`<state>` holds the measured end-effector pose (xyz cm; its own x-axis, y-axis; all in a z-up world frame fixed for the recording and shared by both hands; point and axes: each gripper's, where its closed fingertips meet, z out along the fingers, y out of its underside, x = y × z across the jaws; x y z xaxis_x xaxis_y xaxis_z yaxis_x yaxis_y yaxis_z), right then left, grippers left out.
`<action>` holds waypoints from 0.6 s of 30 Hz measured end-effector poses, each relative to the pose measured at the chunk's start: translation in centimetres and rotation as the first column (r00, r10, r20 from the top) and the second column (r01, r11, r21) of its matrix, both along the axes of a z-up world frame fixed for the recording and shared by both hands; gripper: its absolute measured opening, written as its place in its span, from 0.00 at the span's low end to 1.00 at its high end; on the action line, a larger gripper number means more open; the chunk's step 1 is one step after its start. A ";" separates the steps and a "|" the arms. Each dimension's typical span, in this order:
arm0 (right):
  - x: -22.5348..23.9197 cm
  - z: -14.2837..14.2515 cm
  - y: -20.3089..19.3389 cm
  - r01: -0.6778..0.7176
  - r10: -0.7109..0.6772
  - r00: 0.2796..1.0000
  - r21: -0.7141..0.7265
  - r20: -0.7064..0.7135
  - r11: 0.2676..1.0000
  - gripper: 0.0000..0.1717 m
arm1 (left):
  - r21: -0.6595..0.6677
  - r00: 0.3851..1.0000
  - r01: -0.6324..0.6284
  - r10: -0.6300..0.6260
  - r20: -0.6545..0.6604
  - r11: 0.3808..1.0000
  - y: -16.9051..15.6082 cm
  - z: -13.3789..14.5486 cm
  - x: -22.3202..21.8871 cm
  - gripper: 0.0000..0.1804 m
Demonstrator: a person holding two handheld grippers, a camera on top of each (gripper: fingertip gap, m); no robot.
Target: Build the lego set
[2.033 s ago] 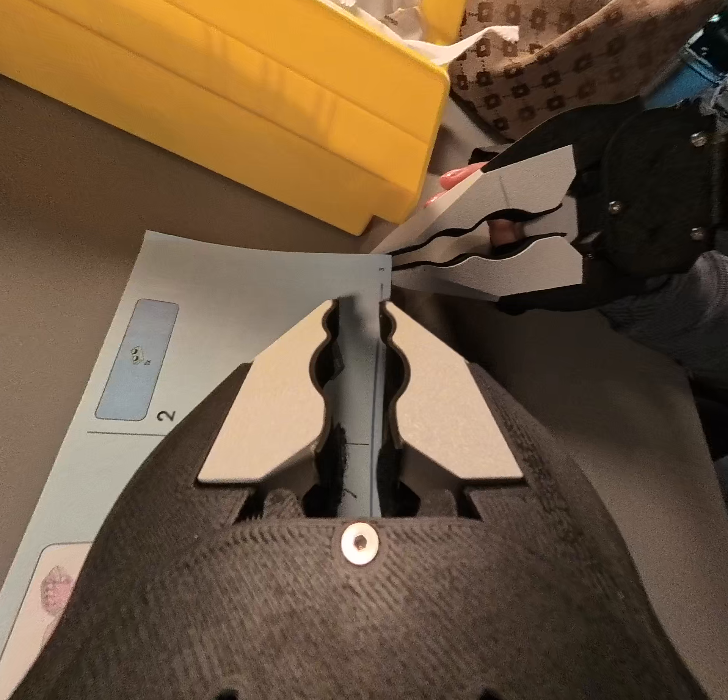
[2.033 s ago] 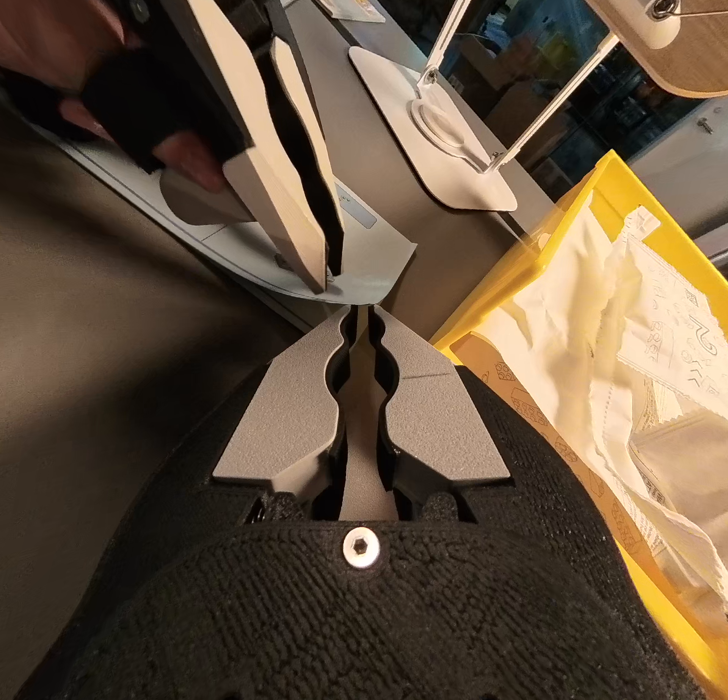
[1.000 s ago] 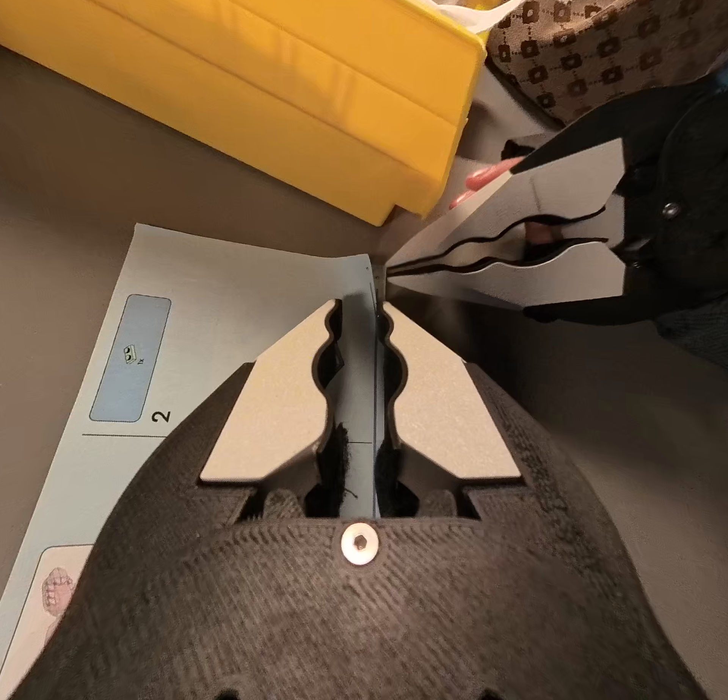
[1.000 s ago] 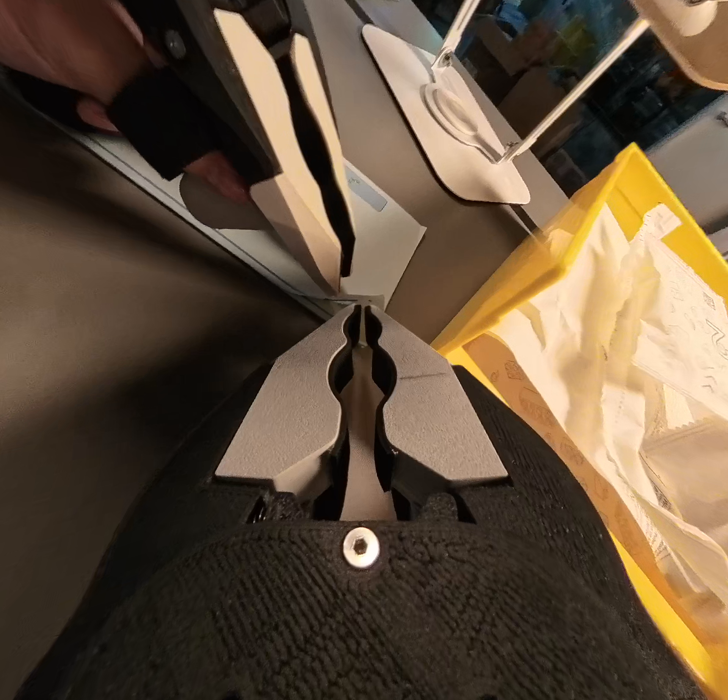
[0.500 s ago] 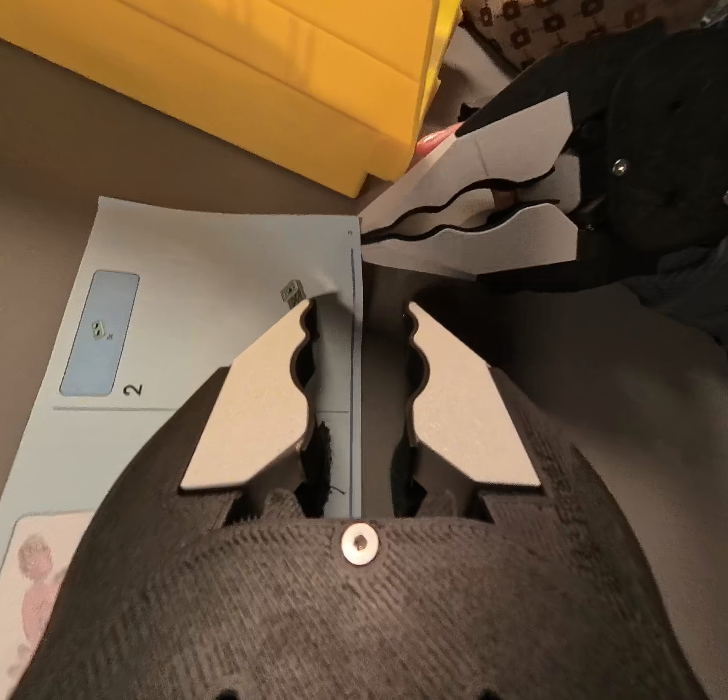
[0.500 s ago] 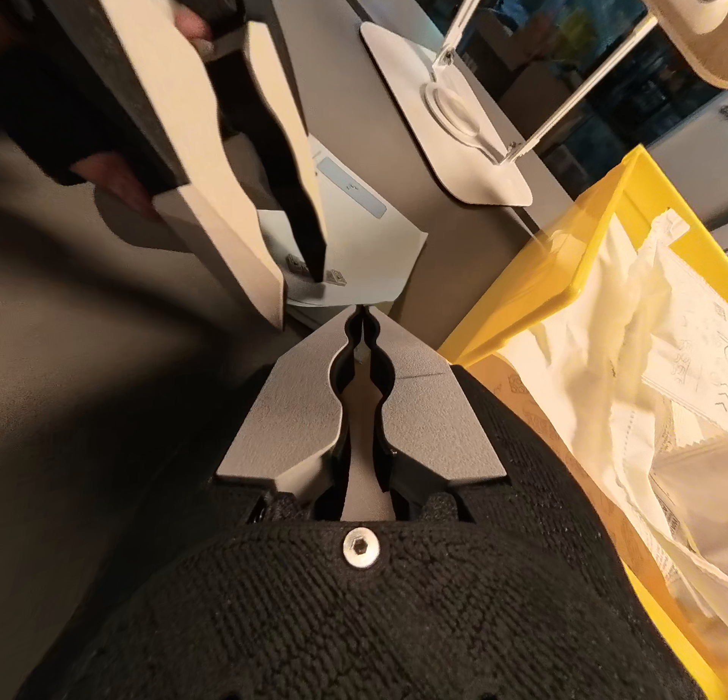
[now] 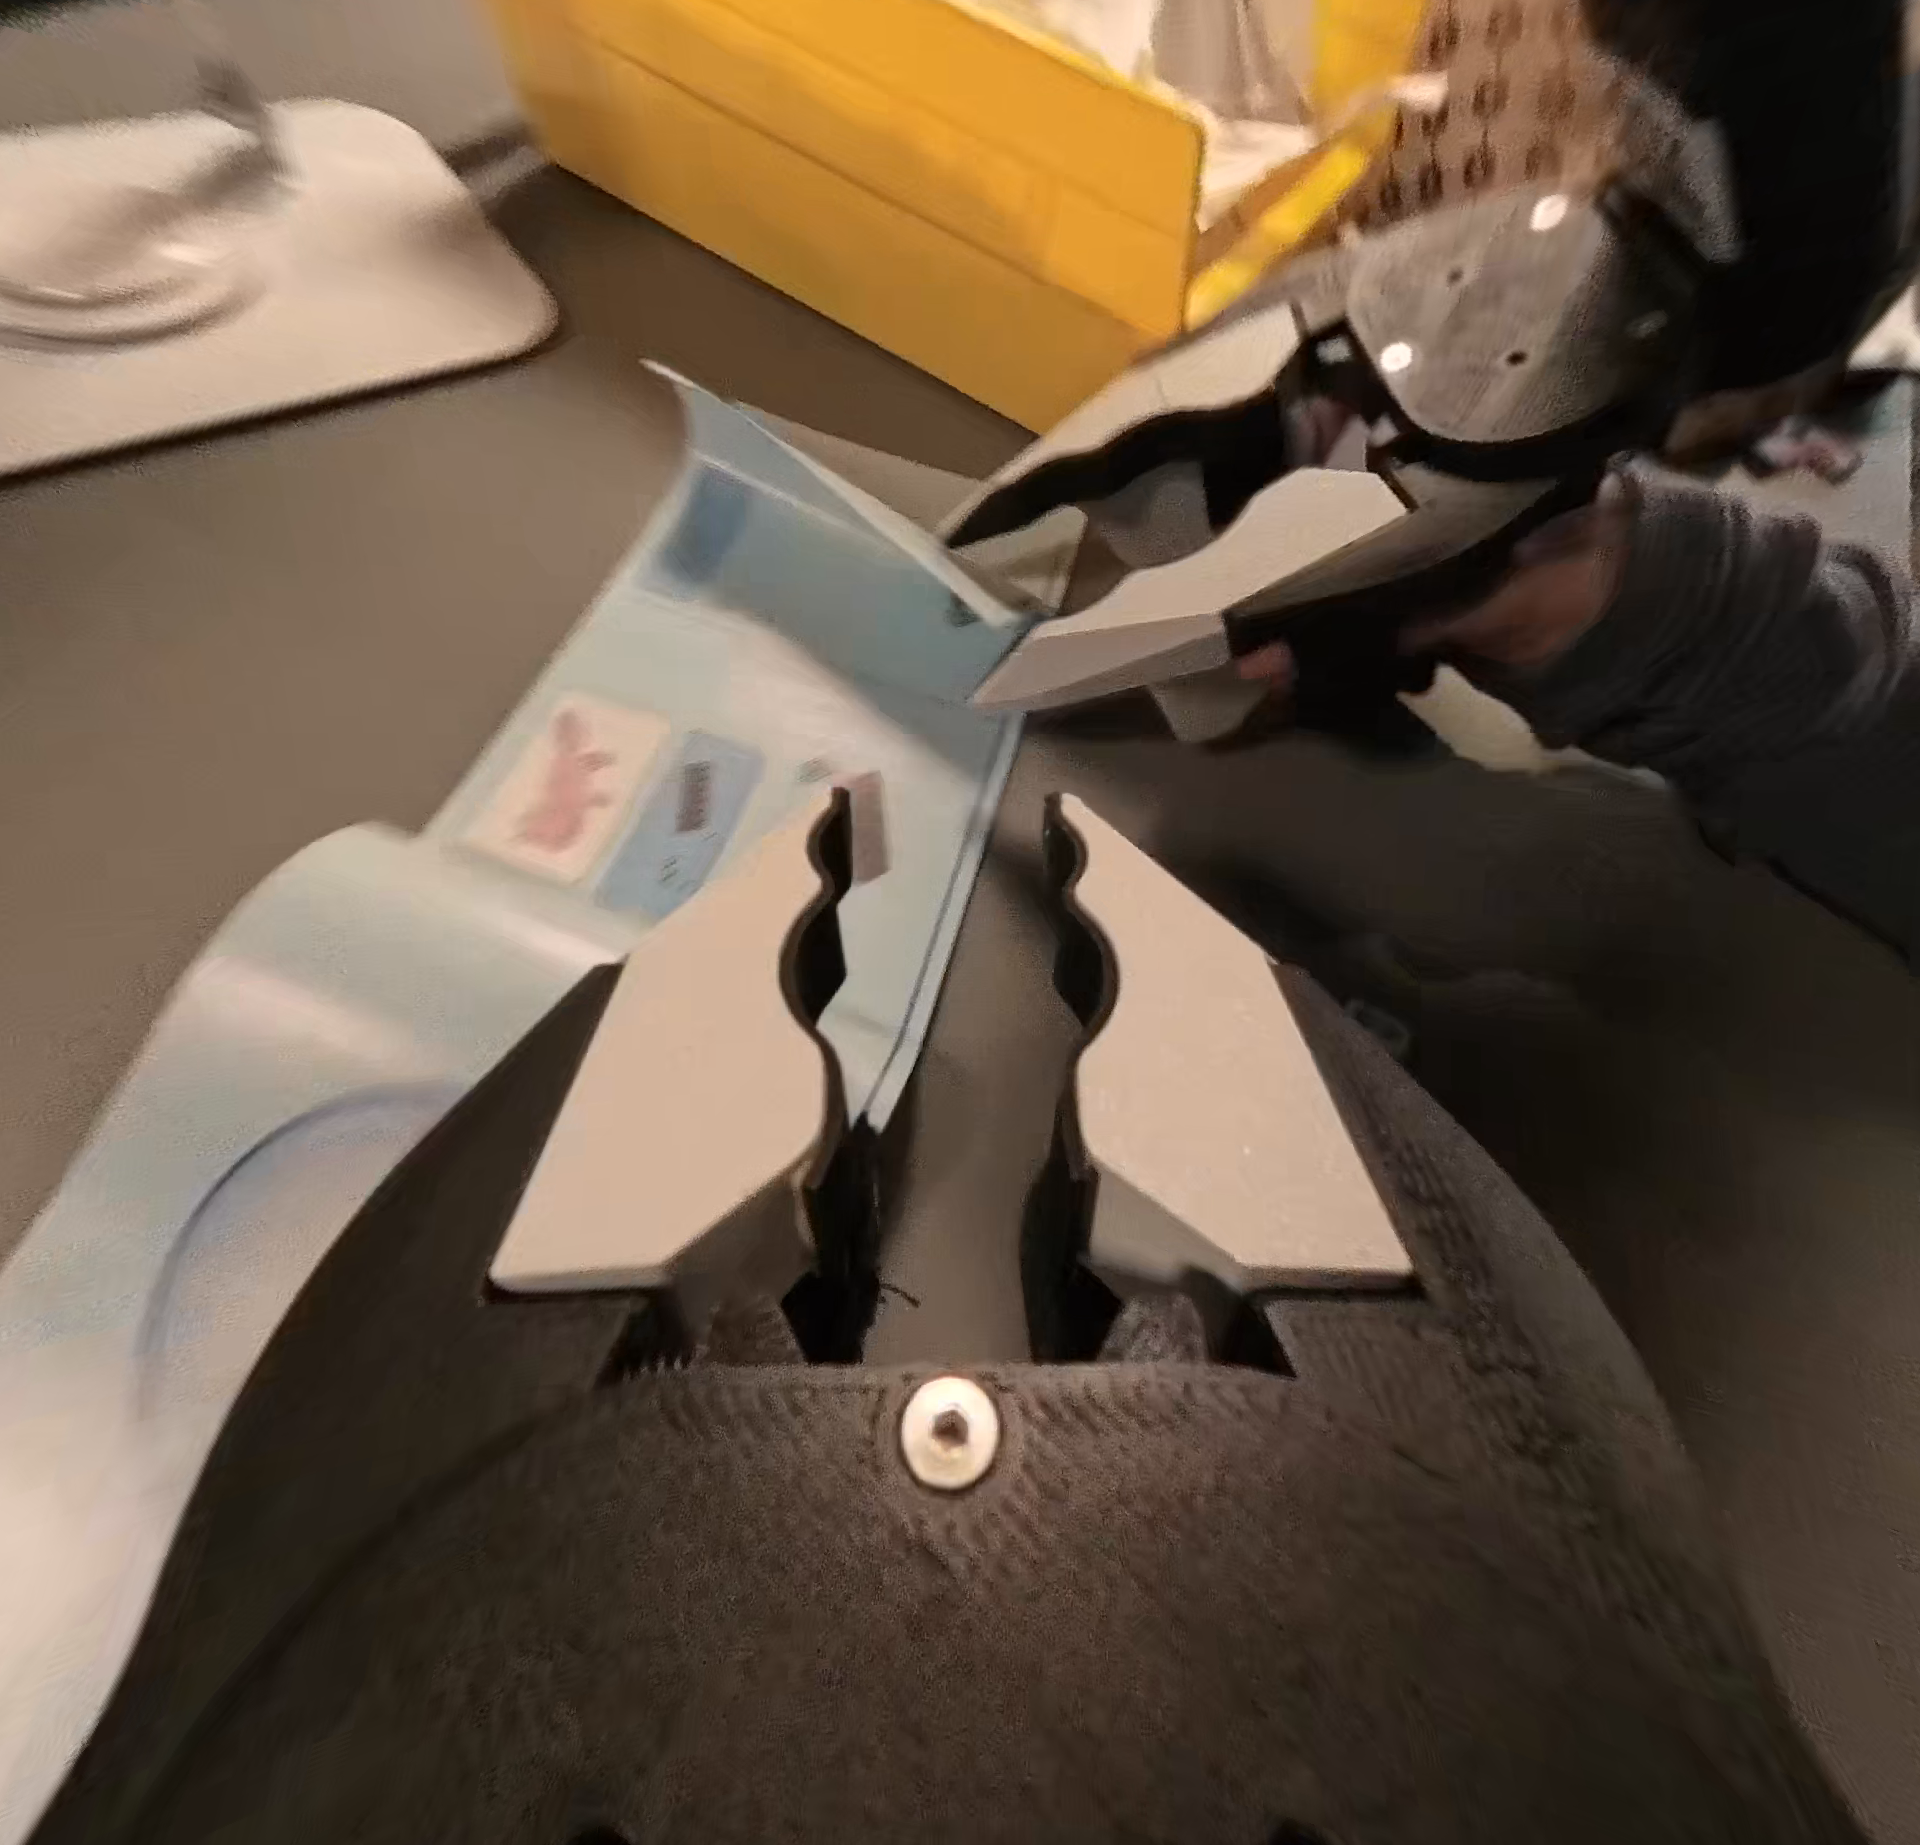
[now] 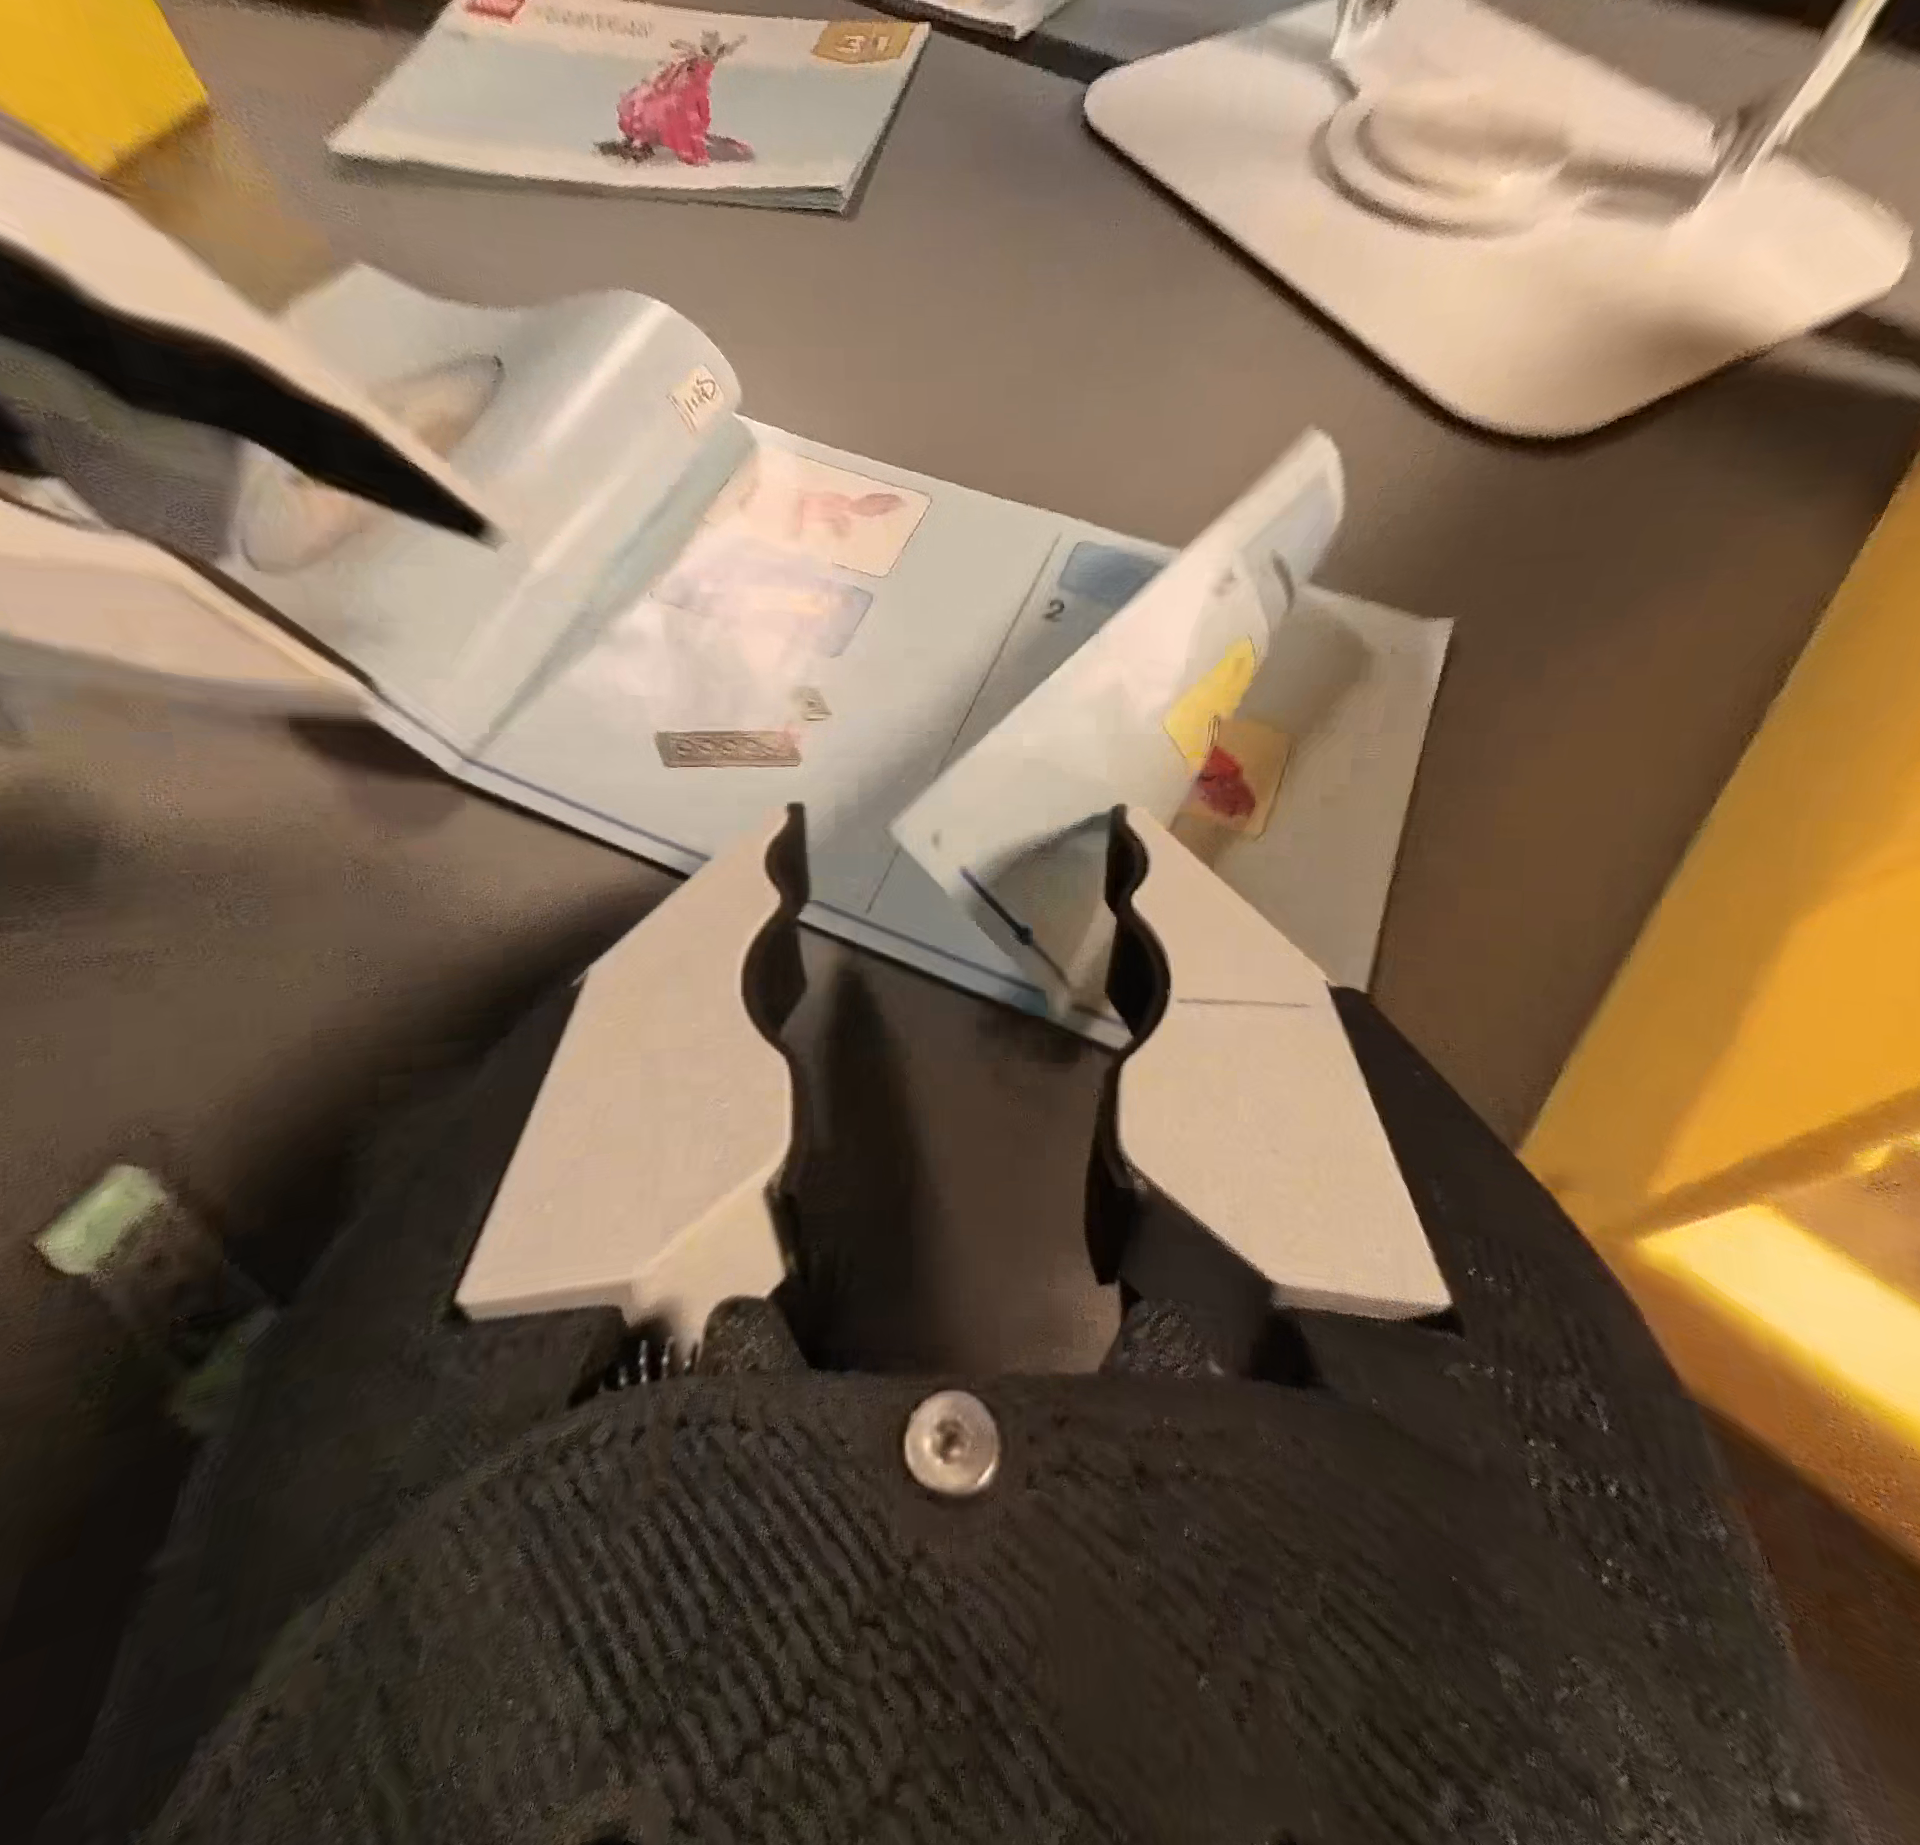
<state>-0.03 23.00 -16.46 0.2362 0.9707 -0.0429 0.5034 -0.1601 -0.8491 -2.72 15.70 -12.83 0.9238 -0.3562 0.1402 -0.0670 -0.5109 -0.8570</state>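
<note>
Bench (image 8: pixel 1039 320): dark grey-brown surface that carried everything in both views.
Yellow bin (image 7: pixel 883 133): stood at the bench's far side in the left wrist view, with white crumpled paper inside; in the right wrist view its wall (image 8: pixel 1714 912) ran along the right edge, just beside the open booklet.
Lamp base (image 8: pixel 1507 237): white rounded plate with a slanting stem, at the far right of the bench in the right wrist view, well apart from both claws.
Open booklet (image 8: pixel 727 632): pale blue instruction booklet that lay spread on the bench between the two claws, one page curled up at its left end and one loose page (image 8: pixel 1122 715) standing up on a slant at its right end.
Closed booklet (image 8: pixel 623 81): a second pale blue one with a pink figure on its cover, flat near the far edge of the bench.
Left claw (image 7: pixel 945 808): fingers spread, nothing pinched; the near edge of the open booklet (image 7: pixel 727 652) ran up between the fingers, close to the left one.
Right claw (image 8: pixel 956 819): fingers spread, nothing pinched; the raised page's lower corner sat just at the inner side of its right finger (image 8: pixel 1226 1016), whether touching I cannot tell.
Right claw seen from the left wrist view (image 7: pixel 997 611): fingers apart around the raised page's corner.
</note>
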 end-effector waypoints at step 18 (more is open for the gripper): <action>3.6 1.6 3.4 0.336 -0.358 0.924 -0.164 -0.132 0.928 0.00 | 0.332 0.918 -0.361 0.268 0.293 0.872 -5.4 4.3 -12.0 0.19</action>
